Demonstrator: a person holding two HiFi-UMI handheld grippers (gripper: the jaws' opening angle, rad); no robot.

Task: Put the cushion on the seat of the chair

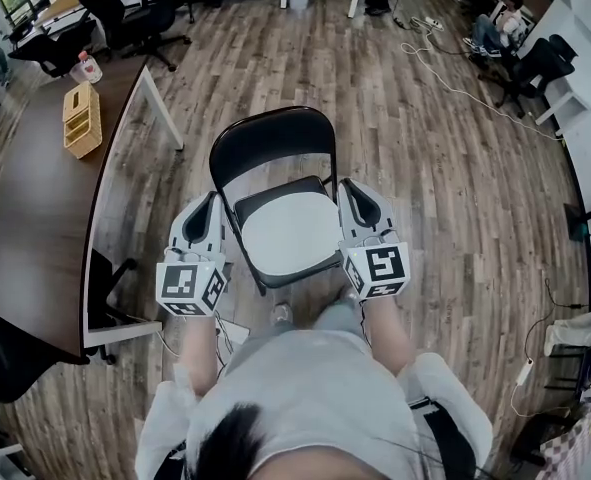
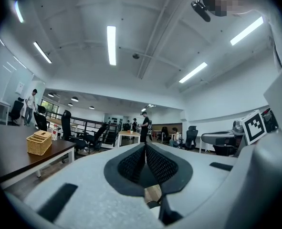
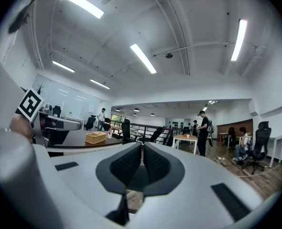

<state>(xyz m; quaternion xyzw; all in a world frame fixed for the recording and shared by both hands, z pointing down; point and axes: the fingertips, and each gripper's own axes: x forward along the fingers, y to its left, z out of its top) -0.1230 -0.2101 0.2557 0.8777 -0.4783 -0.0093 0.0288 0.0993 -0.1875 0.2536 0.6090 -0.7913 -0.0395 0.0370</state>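
Note:
A black folding chair (image 1: 271,138) stands on the wood floor in front of me in the head view. A pale grey cushion (image 1: 291,234) lies flat on its seat. My left gripper (image 1: 213,202) hangs beside the seat's left edge and my right gripper (image 1: 348,186) beside its right edge, both apart from the cushion. In the left gripper view the left gripper (image 2: 145,146) has its pads together with nothing between them. The right gripper (image 3: 141,147) in its own view is likewise shut and empty. Both point level into the room, so neither gripper view shows the chair.
A dark table (image 1: 35,208) runs along the left, carrying a wicker basket (image 1: 81,118) and a bottle (image 1: 88,68). Office chairs (image 1: 145,18) stand at the back left. Cables (image 1: 455,88) trail over the floor at the right. People stand and sit far off (image 3: 201,130).

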